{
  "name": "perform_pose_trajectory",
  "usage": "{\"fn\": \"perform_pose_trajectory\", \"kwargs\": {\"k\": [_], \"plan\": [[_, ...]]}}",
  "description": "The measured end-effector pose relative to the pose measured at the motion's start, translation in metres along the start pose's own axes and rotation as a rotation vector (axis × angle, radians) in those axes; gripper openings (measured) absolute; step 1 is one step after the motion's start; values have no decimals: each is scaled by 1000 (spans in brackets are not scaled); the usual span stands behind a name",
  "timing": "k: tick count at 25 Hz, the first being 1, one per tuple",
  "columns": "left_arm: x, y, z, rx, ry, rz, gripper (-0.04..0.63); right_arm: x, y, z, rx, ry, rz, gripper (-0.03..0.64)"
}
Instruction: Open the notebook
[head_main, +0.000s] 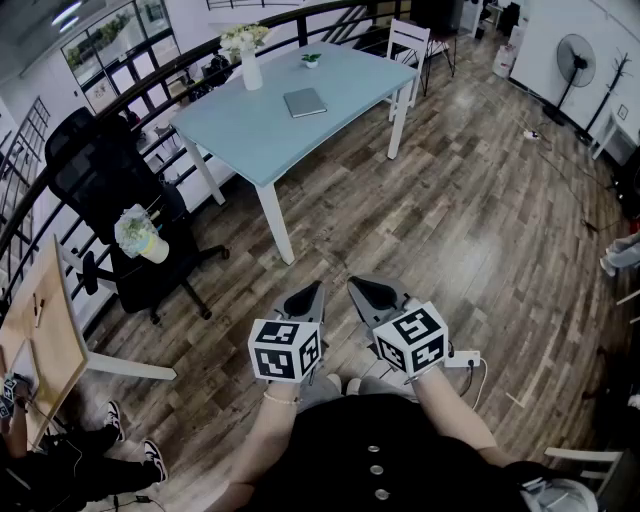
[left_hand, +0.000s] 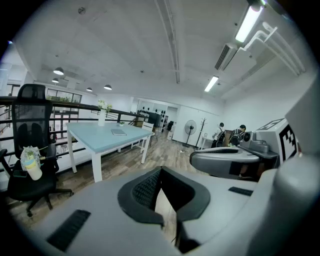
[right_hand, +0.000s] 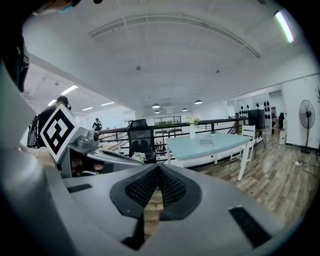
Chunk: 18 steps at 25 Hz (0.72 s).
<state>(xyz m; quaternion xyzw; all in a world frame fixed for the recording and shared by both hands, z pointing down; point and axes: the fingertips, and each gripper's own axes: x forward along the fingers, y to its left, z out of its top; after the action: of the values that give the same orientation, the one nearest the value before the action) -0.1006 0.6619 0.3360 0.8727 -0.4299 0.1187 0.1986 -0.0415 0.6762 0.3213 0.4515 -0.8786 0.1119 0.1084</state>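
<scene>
I hold my left gripper (left_hand: 161, 171) and my right gripper (right_hand: 158, 166) close in front of me, side by side, over the wooden floor (head_main: 430, 220). Both point a little down. The jaws of my left gripper are pressed together at the tips, and nothing is between them. The jaws of my right gripper are pressed together too, and they hold nothing. A white plug box (head_main: 462, 358) lies on the floor just to the right of my right gripper.

Farther off on the left is a black office chair (head_main: 105, 175). A little bunch of flowers (head_main: 138, 232) in a pale cup sits on its seat. At the left edge is a wooden counter (head_main: 40, 330).

Farther still stands a light blue counter (head_main: 250, 135) with white legs. The notebook (head_main: 304, 102) lies flat and shut on it, near the middle, well apart from my jaws. Past the notebook, a white vase (head_main: 250, 70) with pale flowers stands upright. A tiny green plant (head_main: 311, 60) sits to the right of the vase. A white chair (head_main: 408, 45) stands at the far right end of this counter. A black rail (right_hand: 225, 120) runs along behind it. Far on the right is a standing fan (head_main: 577, 60).
</scene>
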Motion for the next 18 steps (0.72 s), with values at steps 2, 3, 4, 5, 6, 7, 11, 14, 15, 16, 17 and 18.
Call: {"fn": "perform_pose_trajectory", "kwargs": {"k": [2, 3, 4, 5, 6, 7, 11, 14, 15, 16, 17, 18], "plan": [[2, 0, 0, -1, 4, 0, 17, 2, -1, -1, -1, 1, 6, 2], [4, 0, -1, -1, 5, 1, 17, 3, -1, -2, -2, 3, 8, 3], [4, 0, -1, -1, 7, 1, 17, 3, -1, -3, -1, 5, 10, 3], [5, 0, -1, -1, 8, 1, 17, 3, -1, -4, -1, 8, 13, 2], [6, 0, -2, -3, 8, 1, 17, 3, -1, -4, -2, 9, 16, 2], [7, 0, -2, -6, 8, 1, 17, 4, -1, -4, -2, 10, 19, 3], [10, -1, -4, -6, 18, 0, 17, 6, -4, -7, 3, 18, 26, 3], [12, -3, -5, 1, 25, 3, 17, 6, -4, -8, 3, 22, 32, 2], [13, -3, -4, 3, 24, 4, 17, 6, -4, -7, 3, 19, 36, 2], [13, -4, -3, 2, 19, 3, 17, 6, -4, -6, 3, 16, 39, 2], [14, -5, -2, -2, 9, -1, 17, 5, -4, -6, 3, 12, 42, 2], [15, -6, 0, -11, -3, -8, 17, 5, -5, -5, 3, 7, 43, 2]]}}
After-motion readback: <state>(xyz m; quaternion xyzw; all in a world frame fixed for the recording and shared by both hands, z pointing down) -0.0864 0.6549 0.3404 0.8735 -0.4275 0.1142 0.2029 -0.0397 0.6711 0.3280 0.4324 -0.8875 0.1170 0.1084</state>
